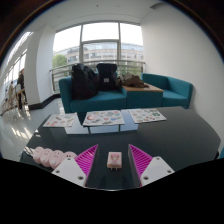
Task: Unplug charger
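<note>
The jaws are spread, their pink pads flanking a small white charger block [114,159] that stands between them with gaps either side, near the front edge of the dark glossy tabletop [180,135]. It seems plugged into a white power strip [50,155] lying along that edge, so the gripper [113,160] looks lined up to pinch it

The tongs [114,158] have two white fingers, each wedge-shaped and faced on its inner side with a magenta pad [87,155] patterned with small dots.
</note>
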`<state>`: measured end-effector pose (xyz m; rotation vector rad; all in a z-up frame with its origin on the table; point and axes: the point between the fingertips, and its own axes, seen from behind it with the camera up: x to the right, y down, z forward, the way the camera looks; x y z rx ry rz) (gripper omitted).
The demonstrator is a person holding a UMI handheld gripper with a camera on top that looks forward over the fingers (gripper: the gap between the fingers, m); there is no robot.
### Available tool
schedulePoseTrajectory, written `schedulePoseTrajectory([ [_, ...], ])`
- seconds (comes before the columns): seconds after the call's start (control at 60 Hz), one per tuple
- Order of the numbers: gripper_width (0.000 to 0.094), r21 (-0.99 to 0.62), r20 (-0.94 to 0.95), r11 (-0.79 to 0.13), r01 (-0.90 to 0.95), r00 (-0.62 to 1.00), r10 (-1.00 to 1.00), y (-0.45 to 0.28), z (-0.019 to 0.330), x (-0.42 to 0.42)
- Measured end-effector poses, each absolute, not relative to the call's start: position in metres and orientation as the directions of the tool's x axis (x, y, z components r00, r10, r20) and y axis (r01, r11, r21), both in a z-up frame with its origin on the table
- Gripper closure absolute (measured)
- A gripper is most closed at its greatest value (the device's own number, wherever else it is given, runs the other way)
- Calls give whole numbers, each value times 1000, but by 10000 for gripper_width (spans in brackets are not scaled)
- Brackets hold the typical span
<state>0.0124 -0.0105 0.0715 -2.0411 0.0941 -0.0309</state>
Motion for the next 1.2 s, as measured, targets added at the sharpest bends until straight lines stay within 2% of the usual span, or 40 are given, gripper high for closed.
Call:
schedulePoseTrajectory([
  [0.133,256,-931,-57,-355,-79,996,-71,-42,146,-1],
  [0.25,251,-949,-63,-307,-74,997,-43,-80,191,-14],
  [0.35,248,-955,-43,-291,-53,998,-40,-115,207,-18],
  [0.55,248,-956,11,-292,2,1000,-28,-175,205,-24],
  [0.783,250,-950,-29,-313,-21,999,21,-226,196,-40],
  [1.2,250,-950,-38,-311,-32,999,12,-244,199,-36],
])
